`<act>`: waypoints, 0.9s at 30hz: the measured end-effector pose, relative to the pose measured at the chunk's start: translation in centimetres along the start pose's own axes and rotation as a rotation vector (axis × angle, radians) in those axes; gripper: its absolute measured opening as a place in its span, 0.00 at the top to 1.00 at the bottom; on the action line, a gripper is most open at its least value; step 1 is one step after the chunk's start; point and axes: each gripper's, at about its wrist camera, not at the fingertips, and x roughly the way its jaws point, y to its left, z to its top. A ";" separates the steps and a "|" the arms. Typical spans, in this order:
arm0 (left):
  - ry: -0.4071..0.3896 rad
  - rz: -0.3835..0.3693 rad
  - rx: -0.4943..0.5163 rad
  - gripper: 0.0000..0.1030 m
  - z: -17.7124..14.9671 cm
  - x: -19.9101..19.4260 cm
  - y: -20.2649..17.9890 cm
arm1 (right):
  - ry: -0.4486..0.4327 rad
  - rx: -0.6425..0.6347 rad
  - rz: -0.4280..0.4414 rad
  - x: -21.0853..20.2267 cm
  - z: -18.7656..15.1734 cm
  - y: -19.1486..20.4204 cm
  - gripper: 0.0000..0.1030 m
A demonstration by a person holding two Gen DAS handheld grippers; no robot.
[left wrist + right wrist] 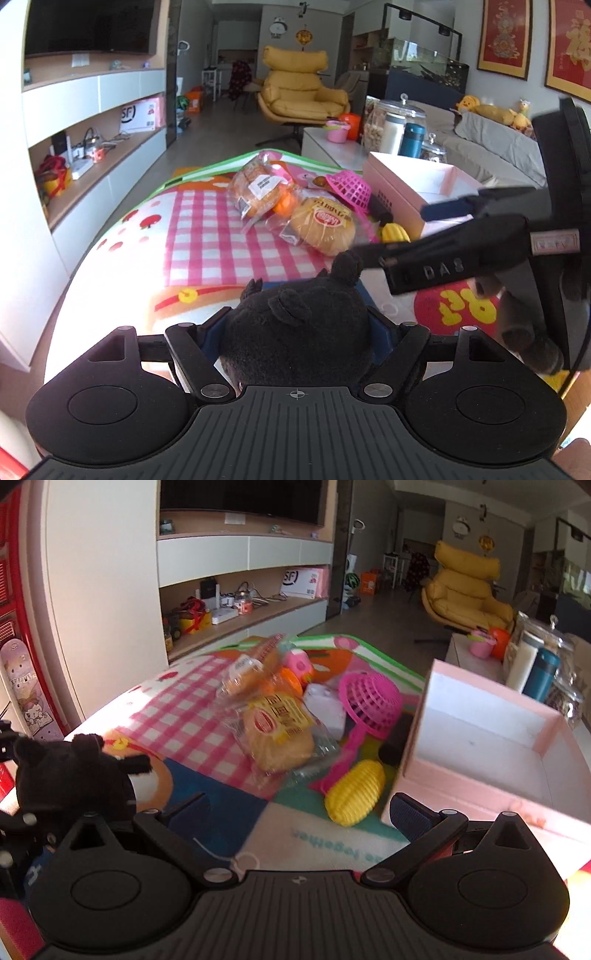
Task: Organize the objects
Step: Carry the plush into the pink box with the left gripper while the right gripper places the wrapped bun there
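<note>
My left gripper (295,332) is shut on a black plush toy (299,325), held above the picnic mat (207,236); the toy also shows at the left of the right wrist view (70,775). My right gripper (299,812) is open and empty, over the mat beside the open pink box (491,746). It shows from the side in the left wrist view (391,236). On the mat lie two wrapped breads (277,734) (255,188), a yellow toy corn (354,794), a pink toy basket (369,701) and a white block (327,705).
A pink box (413,188) stands at the mat's right edge. Behind it a low table (332,147) carries jars, a teal bottle (412,140) and a pink cup. A yellow armchair (299,88) stands beyond, shelves (99,147) to the left.
</note>
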 end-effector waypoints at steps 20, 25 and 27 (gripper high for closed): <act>-0.031 -0.063 -0.049 0.22 -2.0 -0.3 1.5 | 0.253 -0.066 0.048 9.1 4.7 3.8 0.23; -0.025 -0.066 -0.046 0.22 -2.1 -0.3 1.2 | 0.269 -0.049 0.055 7.3 4.0 4.0 0.34; -0.019 -0.065 -0.037 0.22 -2.2 -0.5 0.9 | 0.267 -0.022 0.061 6.2 3.7 3.6 0.35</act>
